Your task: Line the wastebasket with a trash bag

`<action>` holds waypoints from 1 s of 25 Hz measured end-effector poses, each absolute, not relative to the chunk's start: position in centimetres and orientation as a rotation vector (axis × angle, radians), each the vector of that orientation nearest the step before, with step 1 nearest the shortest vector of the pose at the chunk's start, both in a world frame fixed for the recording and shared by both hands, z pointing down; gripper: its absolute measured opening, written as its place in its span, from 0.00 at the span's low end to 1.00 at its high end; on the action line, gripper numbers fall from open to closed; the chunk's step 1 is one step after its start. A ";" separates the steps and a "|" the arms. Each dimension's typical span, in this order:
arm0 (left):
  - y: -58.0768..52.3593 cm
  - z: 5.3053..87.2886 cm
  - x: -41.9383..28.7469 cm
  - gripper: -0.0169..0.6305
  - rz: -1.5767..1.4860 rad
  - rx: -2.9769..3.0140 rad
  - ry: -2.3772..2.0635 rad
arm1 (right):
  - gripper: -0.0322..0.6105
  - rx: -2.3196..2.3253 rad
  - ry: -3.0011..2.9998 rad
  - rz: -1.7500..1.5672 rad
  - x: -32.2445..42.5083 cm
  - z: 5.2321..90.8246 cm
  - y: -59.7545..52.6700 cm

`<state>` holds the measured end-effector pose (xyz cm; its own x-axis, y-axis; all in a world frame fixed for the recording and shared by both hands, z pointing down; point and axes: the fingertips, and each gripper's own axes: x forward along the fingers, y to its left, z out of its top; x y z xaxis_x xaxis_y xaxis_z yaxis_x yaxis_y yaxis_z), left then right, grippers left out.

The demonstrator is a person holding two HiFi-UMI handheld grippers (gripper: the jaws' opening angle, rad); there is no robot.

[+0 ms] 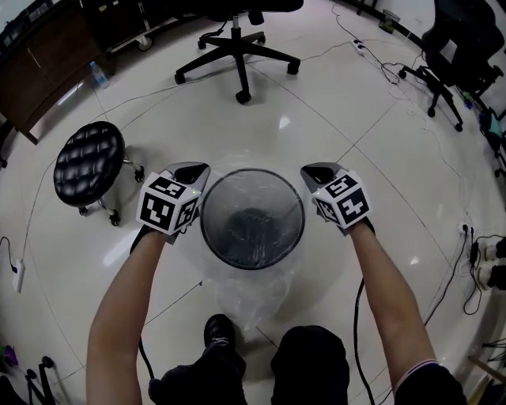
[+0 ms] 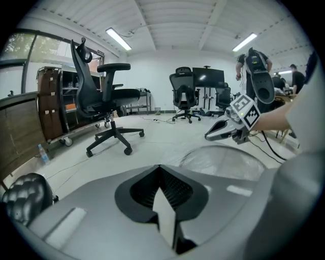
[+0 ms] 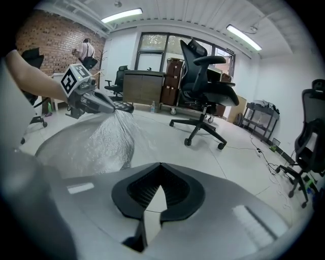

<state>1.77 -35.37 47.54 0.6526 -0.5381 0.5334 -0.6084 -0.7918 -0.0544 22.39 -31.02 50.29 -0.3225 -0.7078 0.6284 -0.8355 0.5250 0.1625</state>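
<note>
Left gripper (image 1: 199, 169), right gripper (image 1: 308, 171) pinch trash bag (image 1: 254, 299) flanking wastebasket (image 1: 206, 237) rim; floor (image 1: 371, 134) open.

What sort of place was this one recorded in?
Probably an office or lab workroom: wheeled office chairs, a wooden cabinet, and cables trailing across a polished tile floor.

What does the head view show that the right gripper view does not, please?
Only the head view: the mesh inside of the basket, the stool, the right gripper from outside, the person's shoe. Only the right gripper view: a brick wall, a window, a cabinet, ceiling lights. Both: the bag, the left gripper, the office chair.
</note>
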 end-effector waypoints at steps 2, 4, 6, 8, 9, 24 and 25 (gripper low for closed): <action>-36.4 48.0 1.8 0.04 0.823 2.734 -0.938 | 0.05 1.247 -2.106 0.263 22.3 50.7 -31.8; -37.4 48.7 1.7 0.04 0.836 2.727 -0.926 | 0.05 1.242 -2.102 0.276 22.2 51.2 -32.6; -38.4 49.7 1.5 0.04 0.853 2.716 -0.915 | 0.05 1.237 -2.102 0.293 22.1 51.8 -33.5; -39.2 50.6 1.5 0.04 0.860 2.704 -0.907 | 0.05 1.234 -2.105 0.317 22.1 52.4 -34.5; -39.6 51.1 1.5 0.04 0.858 2.697 -0.904 | 0.05 1.235 -2.110 0.334 22.2 52.7 -34.9; -42.7 57.7 1.5 0.04 0.890 2.586 -0.795 | 0.05 1.183 -2.124 0.562 22.3 58.3 -37.4; -42.8 58.2 1.5 0.04 0.895 2.581 -0.784 | 0.05 1.176 -2.124 0.575 22.3 58.7 -37.5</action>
<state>1.53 -42.78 58.16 0.6571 -0.3972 0.6407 -0.5828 -0.8067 0.0975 22.34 -37.49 58.74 -0.3986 -0.5828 0.7081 -0.8603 0.5051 -0.0686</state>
